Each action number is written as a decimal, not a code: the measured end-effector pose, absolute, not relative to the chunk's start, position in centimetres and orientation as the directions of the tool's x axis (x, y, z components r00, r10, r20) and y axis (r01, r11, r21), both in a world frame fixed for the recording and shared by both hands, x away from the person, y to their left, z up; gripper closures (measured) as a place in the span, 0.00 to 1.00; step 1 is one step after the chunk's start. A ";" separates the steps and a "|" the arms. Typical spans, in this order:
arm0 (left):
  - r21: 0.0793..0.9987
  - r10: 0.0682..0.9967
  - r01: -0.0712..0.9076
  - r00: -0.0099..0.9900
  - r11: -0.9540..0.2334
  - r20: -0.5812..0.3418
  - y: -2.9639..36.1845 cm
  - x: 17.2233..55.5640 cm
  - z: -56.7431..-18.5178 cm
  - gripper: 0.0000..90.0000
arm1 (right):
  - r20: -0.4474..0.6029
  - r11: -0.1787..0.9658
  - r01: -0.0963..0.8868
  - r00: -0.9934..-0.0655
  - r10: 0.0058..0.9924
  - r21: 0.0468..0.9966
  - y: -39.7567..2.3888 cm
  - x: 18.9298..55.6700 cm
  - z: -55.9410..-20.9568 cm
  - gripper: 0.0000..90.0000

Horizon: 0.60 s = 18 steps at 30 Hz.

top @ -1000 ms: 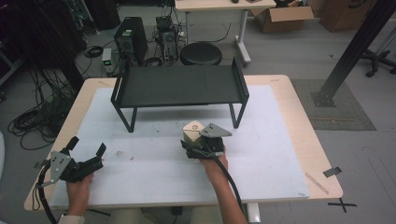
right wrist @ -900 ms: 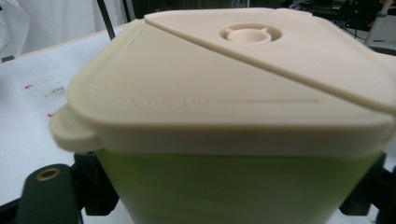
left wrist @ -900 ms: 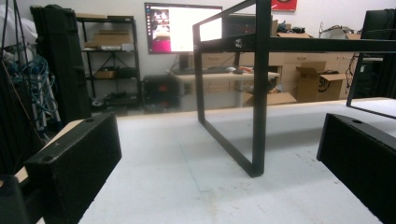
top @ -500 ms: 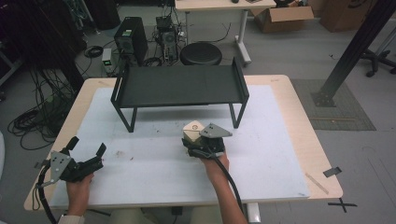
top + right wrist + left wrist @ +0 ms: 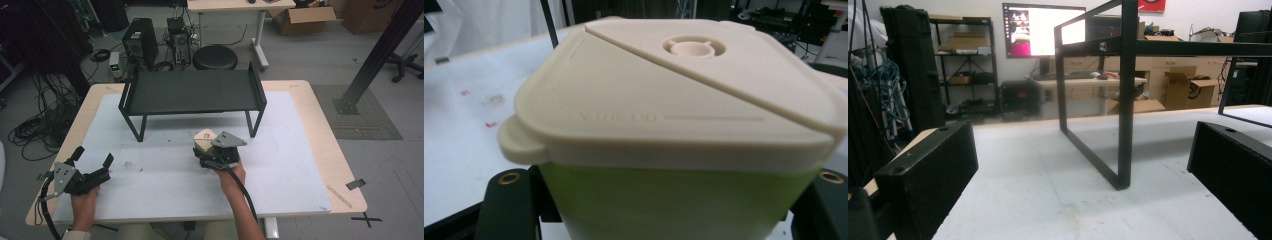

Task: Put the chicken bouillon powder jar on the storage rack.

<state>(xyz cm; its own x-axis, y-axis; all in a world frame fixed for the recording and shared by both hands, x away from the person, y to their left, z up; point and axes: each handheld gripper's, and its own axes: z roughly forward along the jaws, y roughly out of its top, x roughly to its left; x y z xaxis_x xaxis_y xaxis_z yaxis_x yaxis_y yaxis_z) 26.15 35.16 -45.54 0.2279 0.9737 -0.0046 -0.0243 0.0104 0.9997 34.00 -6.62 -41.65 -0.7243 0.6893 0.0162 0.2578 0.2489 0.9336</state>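
Note:
A square container with a beige lid (image 5: 674,95) and a pale green body (image 5: 674,200) sits between the jaws of my right gripper (image 5: 664,215), which press on its two sides. In the high view the container (image 5: 204,138) is at the middle of the white mat, just in front of the black rack (image 5: 192,91), with my right gripper (image 5: 206,152) shut on it. I cannot tell whether it rests on the mat or hangs just above it. My left gripper (image 5: 93,156) lies low at the mat's near left, open, with nothing between its jaws (image 5: 1080,200).
The black metal rack stands on thin legs at the back of the mat; its near left leg (image 5: 1125,100) rises ahead of the left gripper. A white mat (image 5: 300,165) covers the wooden table (image 5: 345,190). Computers, cables and a stool (image 5: 215,57) lie beyond the far edge.

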 end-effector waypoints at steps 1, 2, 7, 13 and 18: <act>1.000 0.974 -0.024 0.228 0.012 -0.006 35.2 26.1 -45.5 0.00 | 0.016 0.243 0.249 -0.730 0.683 0.938 -6.6 34.0 -41.1 0.32; 1.000 0.974 -0.024 0.228 0.012 -0.006 35.2 26.1 -45.5 0.00 | 0.016 0.243 0.249 -0.730 0.683 0.938 -6.6 34.0 -41.1 0.32; 1.000 0.974 -0.024 0.227 0.012 -0.006 35.2 26.1 -45.5 0.00 | 0.009 0.234 0.223 -0.743 0.669 0.946 -6.4 34.2 -39.5 0.32; 1.000 0.974 -0.024 0.227 0.011 -0.005 35.2 26.1 -45.5 0.00 | 0.011 0.214 0.199 -0.755 0.656 0.956 -6.3 34.4 -37.7 0.32; 1.000 0.974 -0.025 0.227 0.013 -0.007 35.2 26.1 -45.5 0.00 | 0.006 0.206 0.183 -0.762 0.647 0.961 -6.4 34.7 -36.2 0.32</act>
